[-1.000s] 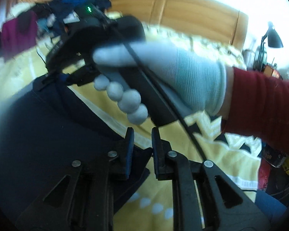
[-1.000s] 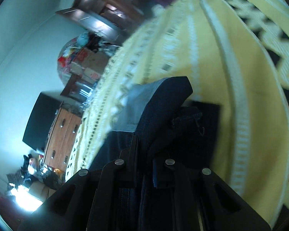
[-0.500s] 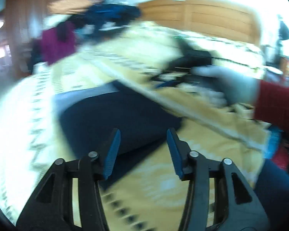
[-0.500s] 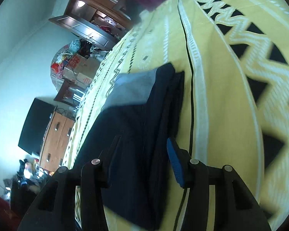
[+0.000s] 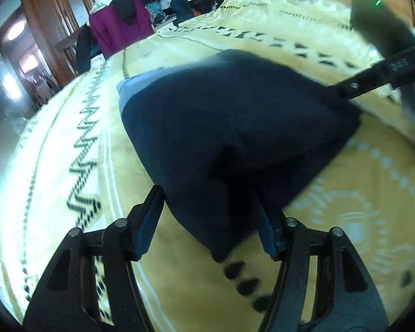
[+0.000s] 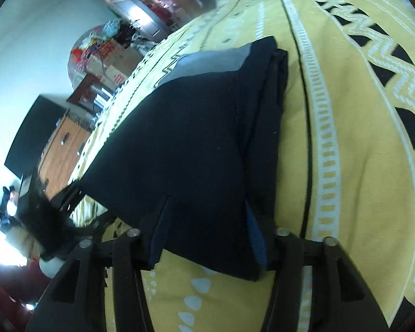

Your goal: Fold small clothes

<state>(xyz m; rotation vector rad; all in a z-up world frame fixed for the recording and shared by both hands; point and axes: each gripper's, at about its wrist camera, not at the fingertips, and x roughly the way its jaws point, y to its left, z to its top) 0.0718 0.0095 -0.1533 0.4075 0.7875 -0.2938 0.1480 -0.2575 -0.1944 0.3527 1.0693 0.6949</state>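
A folded navy garment point(image 5: 235, 127) with a light grey-blue panel at its far end lies on the yellow patterned bedspread point(image 5: 83, 144). It also shows in the right wrist view point(image 6: 196, 144). My left gripper point(image 5: 210, 221) is open, its fingers on either side of the garment's near corner. My right gripper point(image 6: 204, 235) is open, its fingers on either side of the garment's near edge. The right gripper shows at the right of the left wrist view point(image 5: 379, 74); the left gripper shows at the left of the right wrist view point(image 6: 49, 215).
A heap of clothes, one magenta point(image 5: 121, 27), lies at the far end of the bed. A wooden wardrobe point(image 5: 52, 19) stands behind. A dark TV point(image 6: 30, 135) on a wooden cabinet and stacked boxes point(image 6: 108, 55) stand beside the bed.
Both grippers let go of the garment and opened. The garment now lies folded flat on the bed. Both grippers have drawn back to its near edges.
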